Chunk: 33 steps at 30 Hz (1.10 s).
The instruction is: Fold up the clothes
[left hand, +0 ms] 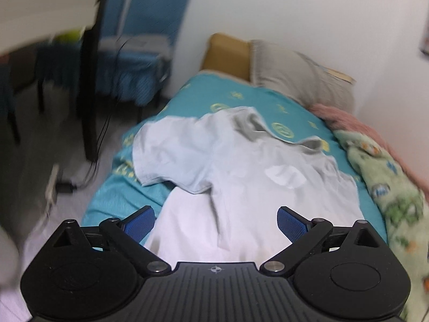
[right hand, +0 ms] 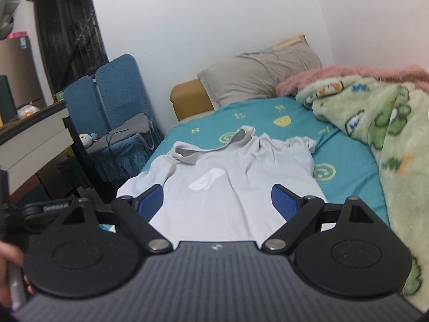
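A pale grey T-shirt [right hand: 230, 187] is spread on the teal sheet [right hand: 346, 166] of the bed, collar toward the pillow [right hand: 260, 77], with a white print on its chest. In the left wrist view one sleeve [left hand: 166, 153] is seen lying out toward the bed's edge, and the hem is drawn close under the camera. The left tongs [left hand: 215, 221] are held released above the hem, blue pads [left hand: 140, 224] wide apart, nothing gripped. The right tongs [right hand: 217, 202] are likewise spread over the shirt's lower part, empty. A green patterned blanket [right hand: 380, 123] and a pink one are bunched along the wall side. A blue chair [right hand: 118, 107] and a worktop [right hand: 34, 131] are seen beside the bed.
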Tool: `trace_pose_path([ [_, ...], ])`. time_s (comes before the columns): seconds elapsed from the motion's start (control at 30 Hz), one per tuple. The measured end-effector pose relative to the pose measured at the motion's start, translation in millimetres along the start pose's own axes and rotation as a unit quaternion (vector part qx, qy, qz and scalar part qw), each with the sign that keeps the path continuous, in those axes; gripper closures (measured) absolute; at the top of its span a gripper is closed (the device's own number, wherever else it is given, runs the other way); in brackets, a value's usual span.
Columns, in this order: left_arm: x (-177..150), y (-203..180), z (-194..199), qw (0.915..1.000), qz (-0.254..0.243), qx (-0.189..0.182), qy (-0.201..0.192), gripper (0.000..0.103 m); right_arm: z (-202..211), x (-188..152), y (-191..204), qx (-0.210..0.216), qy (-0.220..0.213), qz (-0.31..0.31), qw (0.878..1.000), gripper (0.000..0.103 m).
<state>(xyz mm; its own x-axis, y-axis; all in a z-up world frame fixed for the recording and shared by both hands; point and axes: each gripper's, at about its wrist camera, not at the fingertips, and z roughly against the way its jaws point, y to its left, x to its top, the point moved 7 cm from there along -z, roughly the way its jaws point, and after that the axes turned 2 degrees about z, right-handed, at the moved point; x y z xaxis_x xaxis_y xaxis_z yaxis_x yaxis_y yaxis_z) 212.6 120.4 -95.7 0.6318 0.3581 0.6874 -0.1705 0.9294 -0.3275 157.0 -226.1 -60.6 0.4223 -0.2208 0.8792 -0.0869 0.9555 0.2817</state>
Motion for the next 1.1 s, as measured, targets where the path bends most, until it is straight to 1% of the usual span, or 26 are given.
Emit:
trace_pose_path([
  [0.07,12.1,13.0,-17.6,0.9996,0.025,0.010,0.007,0.006,-5.7,-1.1,-4.2,0.000,0.005,-0.017,1.000,0.014],
  [0.17,31.2,39.1,-42.4,0.9970,0.071,0.032,0.000,0.006,-17.7,-3.0,-11.4,0.002,0.011,-0.044,0.999,0.014],
  [0.23,41.0,58.6,-60.9,0.9927,0.113,0.040,-0.002,0.014,-27.8,-5.2,-17.1,0.001,0.018,-0.062,0.998,0.014],
  [0.3,46.7,73.5,-81.3,0.9887,0.144,0.042,-0.004,0.018,-39.9,-8.2,-23.7,0.001,0.027,-0.077,0.997,0.014],
  [0.37,51.9,87.9,-101.9,0.9839,0.173,0.044,-0.006,0.021,-51.4,-13.3,-29.6,0.000,0.037,-0.087,0.995,0.015],
  [0.43,53.8,96.9,-121.3,0.9825,0.179,0.049,-0.003,0.023,-62.8,-18.5,-34.8,-0.002,0.048,-0.094,0.994,0.015],
  [0.57,60.8,109.0,-156.0,0.9846,0.159,0.072,-0.004,0.027,-83.9,-28.1,-43.1,-0.005,0.067,-0.101,0.993,0.015],
  [0.63,65.7,113.9,-170.2,0.9851,0.152,0.079,-0.006,0.037,-92.8,-31.7,-45.8,-0.006,0.074,-0.101,0.992,0.015],
  [0.67,68.0,114.7,-175.2,0.9856,0.148,0.081,-0.007,0.040,-96.8,-33.3,-46.7,-0.007,0.077,-0.101,0.992,0.015],
  [0.7,70.2,115.2,-179.9,0.9861,0.144,0.083,-0.007,0.050,-100.0,-34.7,-47.6,-0.007,0.079,-0.101,0.992,0.015],
  [0.73,73.1,113.8,-183.3,0.9879,0.135,0.076,-0.008,0.058,-103.1,-36.1,-48.5,-0.008,0.082,-0.102,0.991,0.015],
  [0.77,76.4,111.2,-183.7,0.9898,0.122,0.073,-0.008,0.063,-106.3,-37.6,-49.4,-0.008,0.084,-0.102,0.991,0.015],
  [0.8,79.9,108.3,-183.4,0.9916,0.108,0.071,-0.009,0.071,-109.1,-39.0,-50.2,-0.008,0.087,-0.103,0.991,0.015],
  [0.83,83.3,105.5,-183.1,0.9932,0.093,0.069,-0.009,0.083,-109.8,-40.0,-50.6,-0.008,0.089,-0.103,0.991,0.015],
  [0.9,90.1,99.8,-182.6,0.9957,0.065,0.065,-0.011,0.091,-111.2,-42.0,-51.3,-0.009,0.092,-0.105,0.990,0.015],
  [0.93,93.5,96.9,-182.3,0.9967,0.050,0.063,-0.011,0.094,-110.6,-42.4,-51.2,-0.008,0.093,-0.106,0.990,0.015],
  [1.03,103.6,88.3,-181.4,0.9983,0.007,0.056,-0.013,0.096,-108.3,-42.4,-50.1,-0.010,0.093,-0.107,0.990,0.015],
  [1.07,110.0,85.4,-179.0,0.9981,-0.007,0.059,-0.017,0.097,-107.7,-42.1,-49.8,-0.011,0.092,-0.107,0.990,0.015],
  [1.1,119.0,83.3,-176.0,0.9966,-0.024,0.075,-0.027,0.097,-107.4,-41.7,-50.1,-0.013,0.091,-0.107,0.990,0.015],
])
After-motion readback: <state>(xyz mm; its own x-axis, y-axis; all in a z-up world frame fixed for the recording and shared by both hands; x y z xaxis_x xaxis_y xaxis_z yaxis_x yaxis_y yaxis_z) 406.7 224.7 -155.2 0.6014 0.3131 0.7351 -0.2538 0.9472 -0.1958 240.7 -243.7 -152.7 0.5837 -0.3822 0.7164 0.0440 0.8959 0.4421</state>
